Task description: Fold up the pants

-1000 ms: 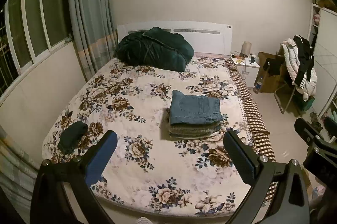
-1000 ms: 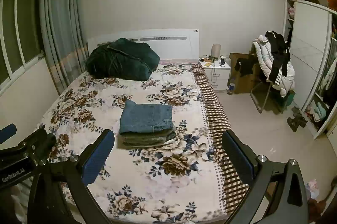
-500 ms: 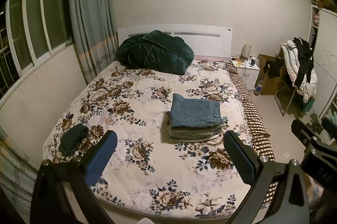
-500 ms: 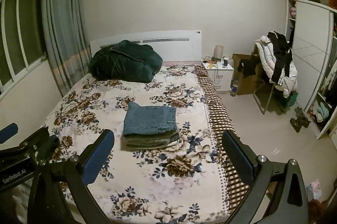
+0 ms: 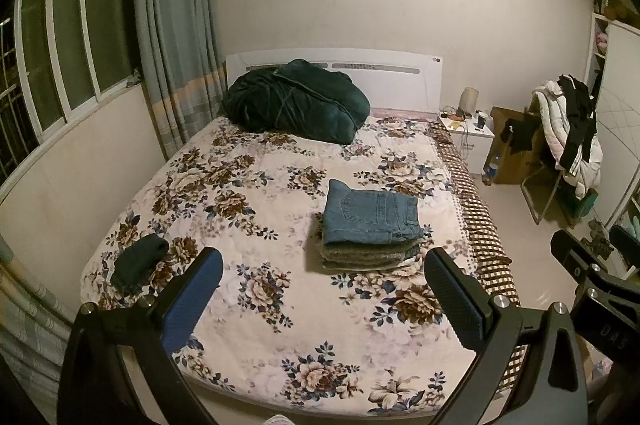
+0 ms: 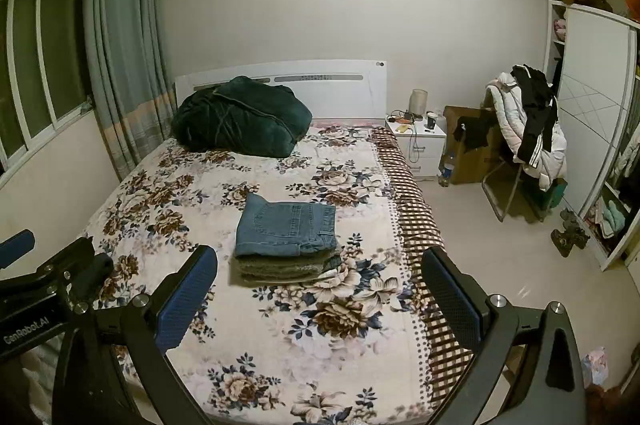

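Folded blue jeans (image 5: 370,215) (image 6: 286,227) lie on top of a stack of folded grey-green pants (image 5: 370,257) (image 6: 286,267) on the floral bed (image 5: 260,237) (image 6: 352,305), right of its middle. My left gripper (image 5: 322,289) hangs open near the foot of the bed, well short of the stack, nothing between its fingers. My right gripper (image 6: 318,287) is open too, held above the foot of the bed with nothing in it. Each view shows the other gripper at its edge.
A dark green bundle (image 5: 296,105) lies by the headboard. A small dark folded cloth (image 5: 138,263) sits at the bed's left edge. A nightstand (image 6: 418,141), a chair piled with clothes (image 6: 528,129) and a wardrobe (image 6: 592,129) stand to the right across bare floor.
Both grippers have drawn back and risen slightly from the bed; the stack sits a little farther off and more wall shows. The stack itself has not moved.
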Demonstrator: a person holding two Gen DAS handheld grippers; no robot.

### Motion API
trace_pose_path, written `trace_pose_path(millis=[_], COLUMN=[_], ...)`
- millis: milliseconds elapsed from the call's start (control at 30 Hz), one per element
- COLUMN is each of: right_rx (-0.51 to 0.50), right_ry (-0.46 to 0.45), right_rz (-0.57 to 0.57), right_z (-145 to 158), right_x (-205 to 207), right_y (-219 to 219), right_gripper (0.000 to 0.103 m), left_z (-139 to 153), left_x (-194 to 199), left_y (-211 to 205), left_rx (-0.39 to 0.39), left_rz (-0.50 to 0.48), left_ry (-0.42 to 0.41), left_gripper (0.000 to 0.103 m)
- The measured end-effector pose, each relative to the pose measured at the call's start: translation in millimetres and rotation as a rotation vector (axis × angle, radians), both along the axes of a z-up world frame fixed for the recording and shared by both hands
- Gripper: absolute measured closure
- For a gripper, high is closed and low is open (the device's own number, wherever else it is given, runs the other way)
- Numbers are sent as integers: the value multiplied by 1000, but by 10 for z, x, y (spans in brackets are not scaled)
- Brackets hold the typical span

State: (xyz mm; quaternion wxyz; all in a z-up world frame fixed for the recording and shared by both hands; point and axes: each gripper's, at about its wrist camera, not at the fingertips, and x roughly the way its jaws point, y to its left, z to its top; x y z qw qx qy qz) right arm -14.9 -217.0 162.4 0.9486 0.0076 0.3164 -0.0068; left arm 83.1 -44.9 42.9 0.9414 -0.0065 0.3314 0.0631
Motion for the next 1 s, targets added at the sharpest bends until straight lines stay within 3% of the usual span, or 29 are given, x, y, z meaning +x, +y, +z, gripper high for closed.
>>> trace_pose_path(millis=[1000], right_rx=[1], right_ry=[-3], right_rz=[2], right_z=[-17], right_x=[-22], right_y=[11], right_gripper=[0], left_z=[13], left_x=[-39], left_y=[-20], left_rx=[-1], left_rz=[15], left_ry=[0], left_gripper=[0])
